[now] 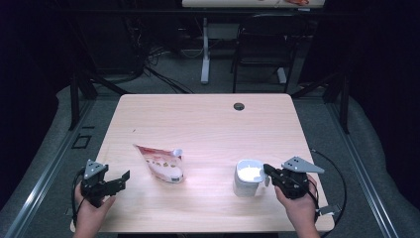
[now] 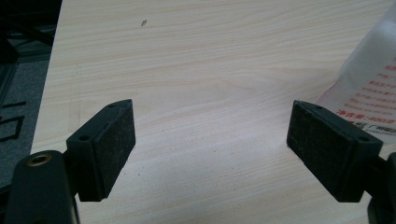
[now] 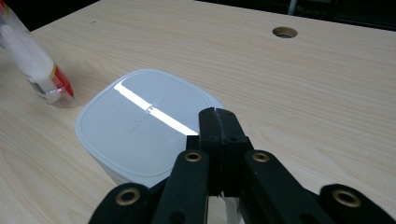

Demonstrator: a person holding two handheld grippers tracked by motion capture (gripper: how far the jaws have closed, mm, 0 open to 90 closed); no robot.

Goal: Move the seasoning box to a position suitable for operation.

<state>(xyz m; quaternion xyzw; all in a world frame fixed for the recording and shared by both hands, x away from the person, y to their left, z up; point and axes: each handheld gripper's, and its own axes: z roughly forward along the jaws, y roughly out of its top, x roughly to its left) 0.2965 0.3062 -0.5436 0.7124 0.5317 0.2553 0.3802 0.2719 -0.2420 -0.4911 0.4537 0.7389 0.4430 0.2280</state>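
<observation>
You are working at a pale, light-wood-grain rectangular table (image 1: pixel 208 124) with rounded corners, set on grey carpeted floor (image 1: pixel 54 148) in a dark room; beyond the far edge stand a black chair (image 1: pixel 262 47), the white leg of another desk (image 1: pixel 205 49) and loose black cables (image 1: pixel 158 69). A round cable hole (image 1: pixel 239 106) sits near the table's far edge, right of the middle. The white, rounded-square plastic container with a closed lid (image 1: pixel 247 177) stands upright on the near right part of the table; faint embossed lettering crosses its lid in the right gripper view, too faint to read. The red-and-white printed plastic pouch (image 1: pixel 161 162) lies flat left of the middle, well apart from the container; the left gripper view shows small red print on its white side, too blurred to read. Your right gripper (image 1: pixel 269 173) has its jaws pressed fully together with nothing between them, the tips right at the container's near right edge, just over the lid rim; whether they touch it you cannot tell. Your left gripper (image 1: pixel 121 178) rests at the near left corner, jaws spread wide over bare wood, holding nothing, with the pouch just beside its one jaw.
</observation>
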